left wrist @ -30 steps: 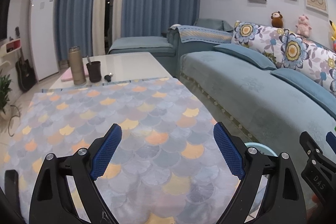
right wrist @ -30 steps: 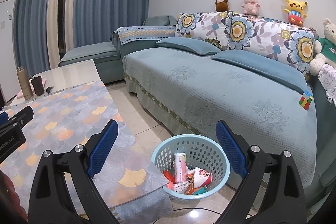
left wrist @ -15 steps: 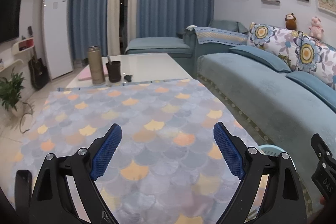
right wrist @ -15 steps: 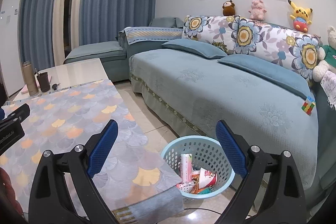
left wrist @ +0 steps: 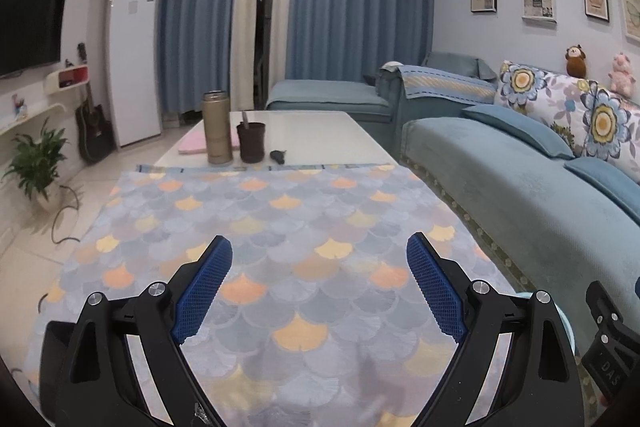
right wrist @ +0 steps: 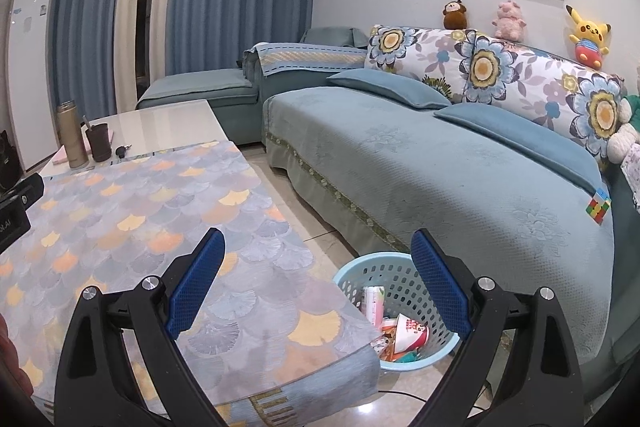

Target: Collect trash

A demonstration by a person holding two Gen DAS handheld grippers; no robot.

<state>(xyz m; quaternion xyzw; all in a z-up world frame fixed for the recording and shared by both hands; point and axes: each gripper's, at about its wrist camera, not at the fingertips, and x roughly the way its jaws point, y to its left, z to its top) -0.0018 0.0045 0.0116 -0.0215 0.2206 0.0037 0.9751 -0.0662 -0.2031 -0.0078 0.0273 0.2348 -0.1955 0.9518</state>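
Through my left wrist, my left gripper point(left wrist: 319, 283) hangs jaws apart, empty, over the scalloped tablecloth point(left wrist: 280, 227). Through my right wrist, my right gripper point(right wrist: 318, 281) gapes empty too; trash sits in the blue basket point(right wrist: 352, 273) near right (a careless swing could tip it).

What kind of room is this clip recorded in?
A home living room, most likely: a blue sectional sofa with floral cushions and plush toys, a low coffee table under a patterned cloth, and a wall-mounted TV. A basket of trash sits on the floor.
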